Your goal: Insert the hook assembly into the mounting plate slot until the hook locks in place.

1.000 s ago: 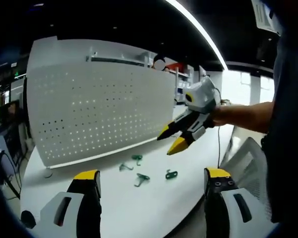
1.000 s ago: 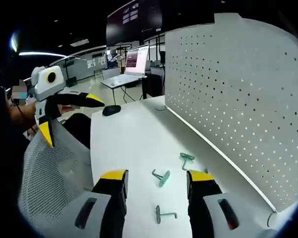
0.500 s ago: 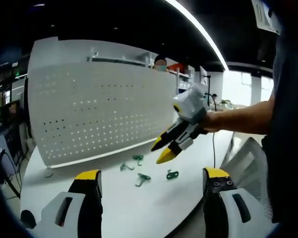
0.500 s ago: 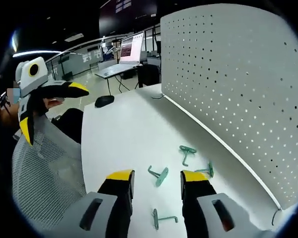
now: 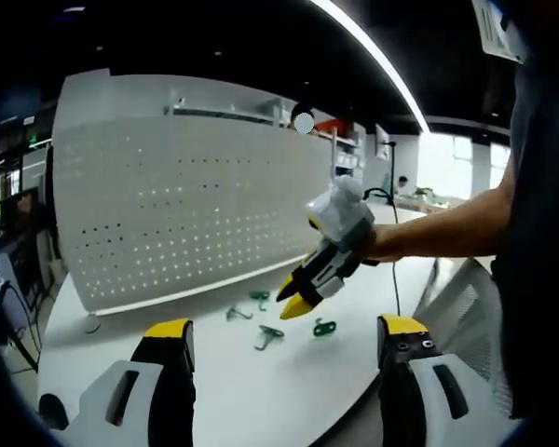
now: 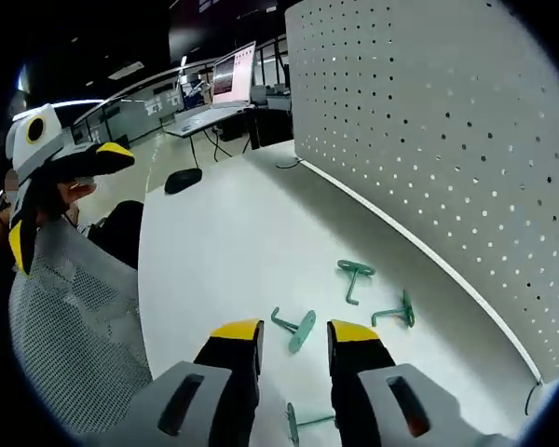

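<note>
right gripper (image 6: 293, 337) jaws narrowed, nothing between them, angled down over green metal hook w/ flat base (image 6: 295, 327) on white table (image 6: 214, 251), prob lining up a pick. left gripper (image 5: 279, 345) wide, empty, held back. white perforated pegboard (image 6: 466, 130) upright behind hooks.

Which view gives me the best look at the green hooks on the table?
The right gripper view: the green hooks lie close and distinct ahead of its jaws. In the left gripper view they look small, beside the right gripper.
</note>
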Motion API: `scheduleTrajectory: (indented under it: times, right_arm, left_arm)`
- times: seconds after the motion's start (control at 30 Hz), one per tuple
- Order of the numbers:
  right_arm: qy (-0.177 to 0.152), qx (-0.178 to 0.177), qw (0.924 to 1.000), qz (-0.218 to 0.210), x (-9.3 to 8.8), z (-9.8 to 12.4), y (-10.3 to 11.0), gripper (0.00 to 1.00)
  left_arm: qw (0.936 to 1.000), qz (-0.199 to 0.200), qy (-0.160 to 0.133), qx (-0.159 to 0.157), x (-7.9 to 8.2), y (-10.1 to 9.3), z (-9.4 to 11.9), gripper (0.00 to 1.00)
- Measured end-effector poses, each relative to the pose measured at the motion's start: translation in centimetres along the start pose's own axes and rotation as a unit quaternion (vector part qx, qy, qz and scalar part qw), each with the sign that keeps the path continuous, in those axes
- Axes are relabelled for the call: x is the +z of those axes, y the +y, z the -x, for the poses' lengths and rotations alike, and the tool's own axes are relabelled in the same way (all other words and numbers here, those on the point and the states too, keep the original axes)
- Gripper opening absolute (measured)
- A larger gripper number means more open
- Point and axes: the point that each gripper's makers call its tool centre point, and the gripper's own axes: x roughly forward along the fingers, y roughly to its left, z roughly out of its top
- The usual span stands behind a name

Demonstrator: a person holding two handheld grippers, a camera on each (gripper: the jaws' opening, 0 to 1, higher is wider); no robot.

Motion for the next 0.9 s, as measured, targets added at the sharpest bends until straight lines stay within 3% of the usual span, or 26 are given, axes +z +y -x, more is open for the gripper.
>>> scheduleTrajectory:
  times: [0.9]
  right_arm:
    - [0.057,0.003,0.9983,0.005,-1.4,-4.1,-0.7,0.15]
  left_arm:
    - [1.0000,0.003,0.001,0.000,-0.1,0.1,-0.1,0.78]
